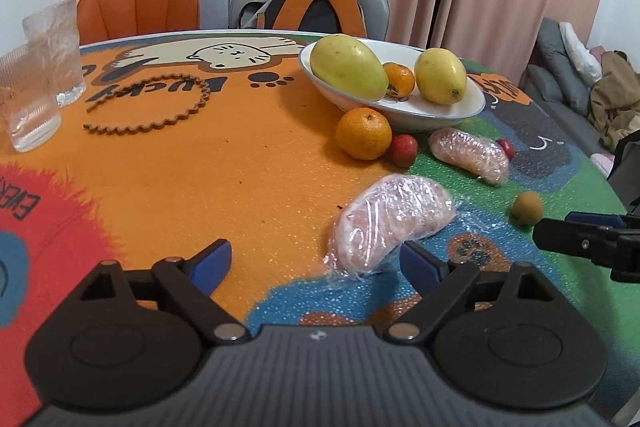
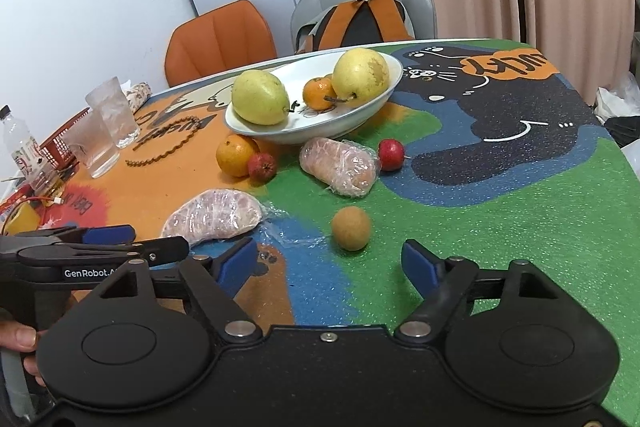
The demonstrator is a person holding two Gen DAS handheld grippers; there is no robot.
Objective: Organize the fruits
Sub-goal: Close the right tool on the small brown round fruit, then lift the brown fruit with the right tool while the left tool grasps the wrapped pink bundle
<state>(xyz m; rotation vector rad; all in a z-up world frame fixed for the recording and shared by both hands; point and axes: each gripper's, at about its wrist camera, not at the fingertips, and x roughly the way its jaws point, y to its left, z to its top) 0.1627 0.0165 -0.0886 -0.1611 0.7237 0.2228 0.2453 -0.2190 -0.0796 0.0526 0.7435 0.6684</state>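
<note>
A white bowl (image 1: 460, 109) (image 2: 376, 107) holds two yellow-green fruits (image 1: 348, 67) (image 2: 260, 97) and a small orange (image 1: 400, 77) (image 2: 318, 93). Beside it on the table lie an orange (image 1: 363, 134) (image 2: 235, 155), two small red fruits (image 1: 404, 150) (image 2: 391, 155), two plastic-wrapped fruit pieces (image 1: 390, 223) (image 2: 340, 165) and a small tan round fruit (image 1: 528, 207) (image 2: 351, 228). My left gripper (image 1: 316, 263) is open, its right pad next to the near wrapped piece. My right gripper (image 2: 330, 263) is open just short of the tan fruit.
Two drinking glasses (image 1: 40, 75) (image 2: 102, 131) and a wavy brown ring (image 1: 148, 107) stand at the left. A bottle and red basket (image 2: 56, 143) sit at the far left edge. Chairs and a backpack (image 1: 312, 11) are behind the table.
</note>
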